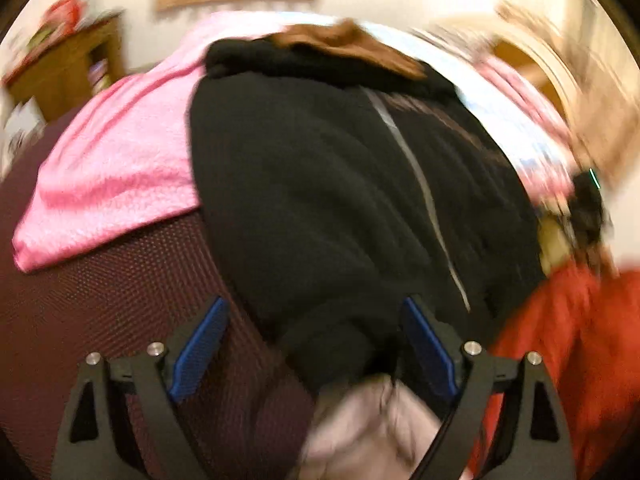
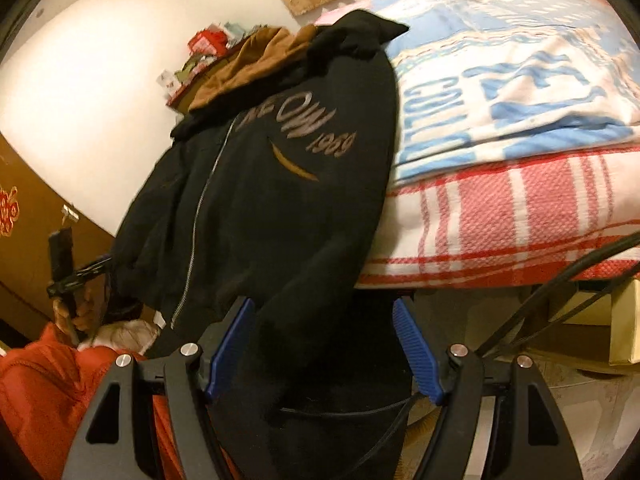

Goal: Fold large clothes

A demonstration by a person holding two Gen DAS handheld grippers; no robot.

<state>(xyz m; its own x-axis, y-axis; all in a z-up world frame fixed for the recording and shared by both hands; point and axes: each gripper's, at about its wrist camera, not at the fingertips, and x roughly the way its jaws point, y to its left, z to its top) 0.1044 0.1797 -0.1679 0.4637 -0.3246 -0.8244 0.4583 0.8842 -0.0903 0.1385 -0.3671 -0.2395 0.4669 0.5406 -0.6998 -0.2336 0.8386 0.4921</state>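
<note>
Early going here: the black zip-up hooded jacket (image 2: 256, 200) lies spread full-length on the bed, front up, zipper closed, hood with its brown lining (image 1: 344, 46) at the far end, hem hanging toward us. No fold is visible on it, so I judge the whole job is left. It rests partly over a pink blanket (image 1: 112, 168) and a maroon bedcover (image 1: 100, 292).

Left gripper (image 1: 316, 344): jaws wide, blue pads straddling the dark hem without pressing it. Right gripper (image 2: 324, 348): jaws also parted, black fabric between the pads, the left pad looks close to the cloth, but no clamp that I can see.
</note>
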